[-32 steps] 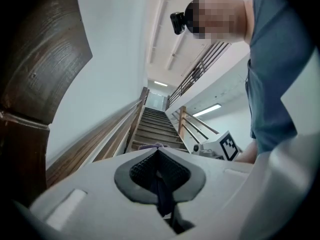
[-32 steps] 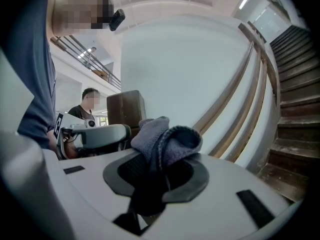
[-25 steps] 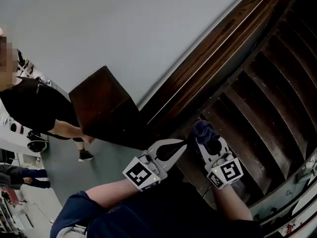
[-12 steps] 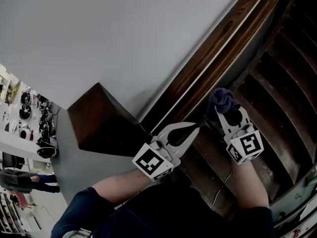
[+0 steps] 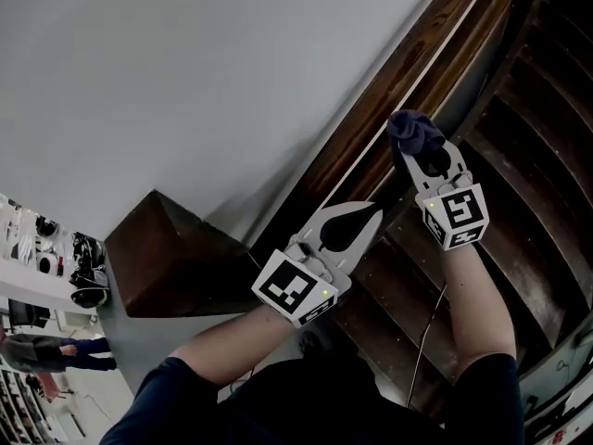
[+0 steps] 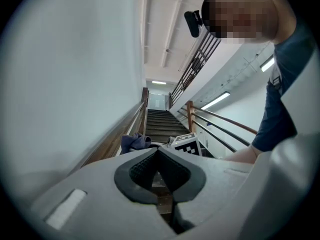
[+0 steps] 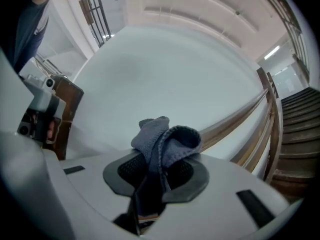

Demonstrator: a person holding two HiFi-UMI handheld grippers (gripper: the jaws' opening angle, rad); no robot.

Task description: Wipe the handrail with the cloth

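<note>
My right gripper is shut on a bunched dark blue cloth, which sticks out past its tips. The cloth sits at the wooden handrail that runs diagonally up the grey wall; I cannot tell whether it touches. In the right gripper view the cloth covers the jaws and the handrail rises to the right. My left gripper is shut and holds nothing, just below and left of the right one. The left gripper view shows its tips meeting, with the cloth just ahead.
Dark wooden stair treads climb at the right. A dark wooden newel block stands at the rail's lower end. A metal railing with a wooden top borders the stairs' other side. A person and shelves are far below, lower left.
Both grippers have moved up along the handrail toward the upper right, the right one carrying the cloth. The person in black at the left has left the view.
</note>
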